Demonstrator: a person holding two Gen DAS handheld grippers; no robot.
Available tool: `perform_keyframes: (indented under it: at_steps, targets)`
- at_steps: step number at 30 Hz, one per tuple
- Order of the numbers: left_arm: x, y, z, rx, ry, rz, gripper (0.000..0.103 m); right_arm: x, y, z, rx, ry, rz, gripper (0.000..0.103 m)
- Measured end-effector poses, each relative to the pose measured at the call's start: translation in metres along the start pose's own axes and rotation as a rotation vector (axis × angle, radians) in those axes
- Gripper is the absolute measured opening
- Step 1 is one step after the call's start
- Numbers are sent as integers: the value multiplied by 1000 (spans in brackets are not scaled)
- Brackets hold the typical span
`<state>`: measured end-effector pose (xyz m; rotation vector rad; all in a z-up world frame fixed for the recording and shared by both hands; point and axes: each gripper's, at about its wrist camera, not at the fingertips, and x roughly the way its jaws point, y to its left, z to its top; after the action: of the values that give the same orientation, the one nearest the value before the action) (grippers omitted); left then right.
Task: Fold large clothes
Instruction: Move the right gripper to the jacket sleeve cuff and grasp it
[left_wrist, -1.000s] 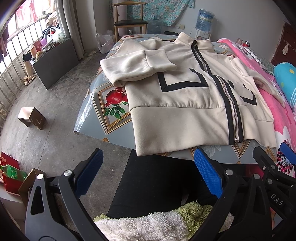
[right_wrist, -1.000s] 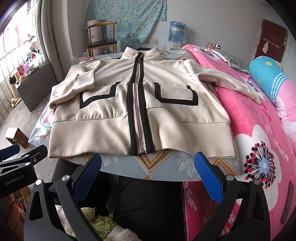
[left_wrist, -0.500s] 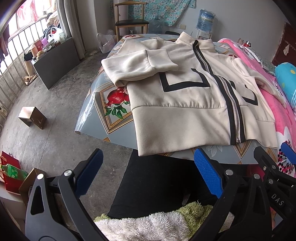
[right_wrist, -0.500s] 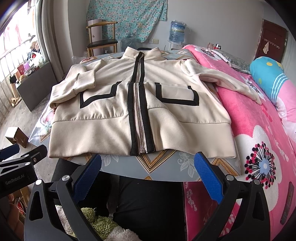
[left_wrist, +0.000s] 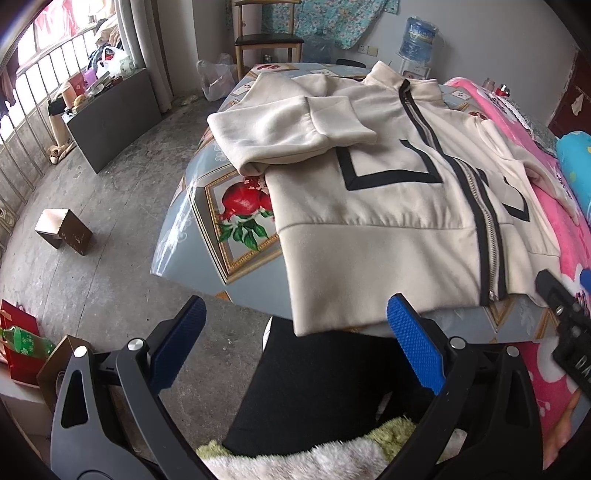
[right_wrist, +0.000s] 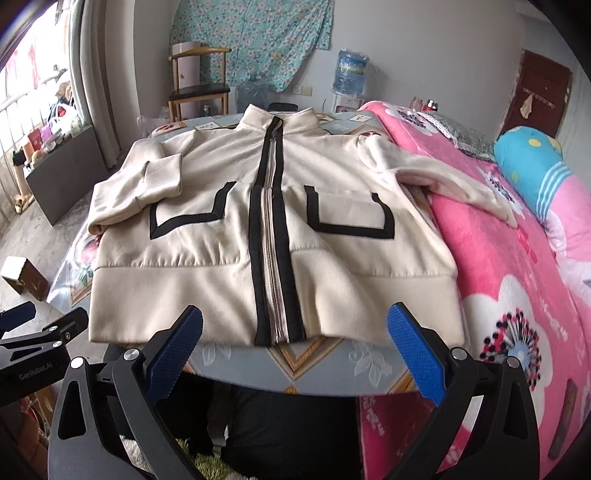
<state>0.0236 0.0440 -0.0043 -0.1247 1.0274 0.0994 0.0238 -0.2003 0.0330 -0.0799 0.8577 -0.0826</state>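
A concrete floor (left_wrist: 92, 192) and a pink floral bed (right_wrist: 517, 280) flank the pomegranate-print surface (left_wrist: 207, 206), where the cream zip jacket (right_wrist: 266, 236) lies flat. Left tongs (left_wrist: 295, 343) and right tongs (right_wrist: 295, 343) hover released, empty, short of its hem. A wooden chair (right_wrist: 199, 92) and water jug (right_wrist: 349, 72) stand behind.

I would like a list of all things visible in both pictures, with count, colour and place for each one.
jacket: one, cream with black trim, flat on the table, zipped.
left sleeve: one, cream, folded onto the chest.
right sleeve: one, cream, spread onto the blanket.
table: one, grey-blue fruit-print cover.
blanket: one, pink, right of the table.
pillow: one, blue, on the blanket.
chair: one, wooden, behind the table.
water bottle: one, blue, by the wall.
box: one, brown, on the floor.
left gripper: open, empty.
right gripper: open, empty.
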Motion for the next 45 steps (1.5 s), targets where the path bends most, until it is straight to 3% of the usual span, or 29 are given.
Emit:
perform_keyframes:
  at_steps: [5,11,19,22,29,35,39,42,45]
  targets:
    - [18,22,16,-15,6,5,95,8,9,21,-22,-27,-5,98]
    - [30,48,42,-2,-68,-11,95,21,34,54,-62,-55,112,98]
    - [51,67,68,23,-106,-208,95,48,76,98,-80,-73,287,98]
    - [63,61,70,66,-89,-257,95,64,86,109,-46,-37,384,98]
    - [80,46,68,89,-53,-376,95,99,98,123,19,50,491,98]
    - [95,33,72,130,9,-352,95,121,72,131,141,110,621,98]
    - [100,24,72,162,6,-326,95,130,72,140,116,125,692,96]
    - [104,25,72,154,18,-325,95,146,83,148,113,181,762,87]
    - [108,26,75,137,16,-325,95,160,99,154,85,212,776,79]
